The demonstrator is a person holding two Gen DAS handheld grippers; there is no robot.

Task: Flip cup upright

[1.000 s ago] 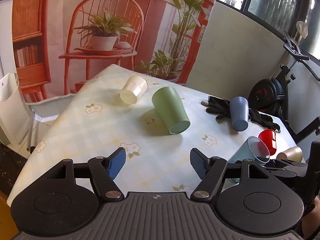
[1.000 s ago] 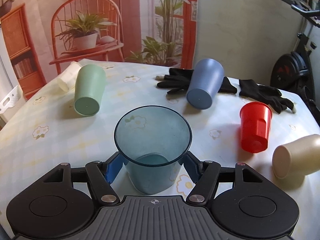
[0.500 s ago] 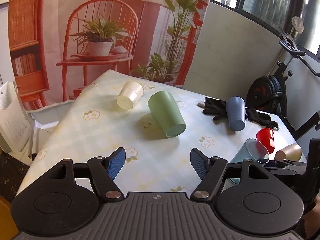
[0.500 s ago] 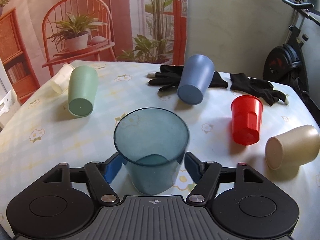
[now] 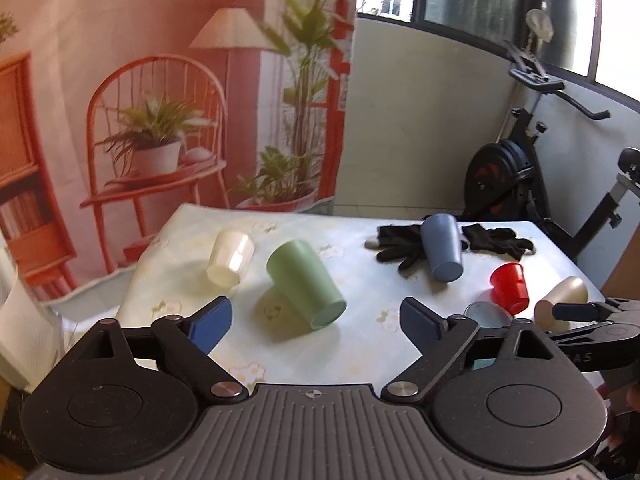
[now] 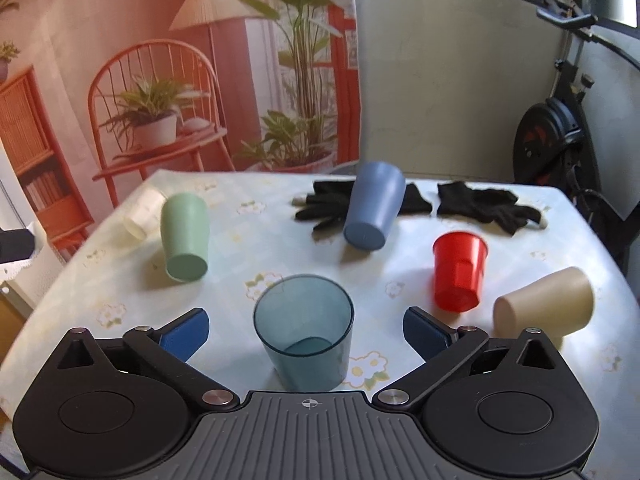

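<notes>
A clear teal cup stands upright on the flowered tablecloth, between the spread fingers of my right gripper, which is open and does not touch it. The cup's rim also shows in the left wrist view. My left gripper is open and empty, above the table's near left part. A green cup lies on its side just beyond it.
A cream cup, a blue cup resting on black gloves and a beige cup lie on their sides. A red cup stands tilted, mouth up. An exercise bike stands past the table's right edge.
My right gripper has opened and let go of the teal cup, which now stands upright on the table. Both grippers have drawn back and up a little.
</notes>
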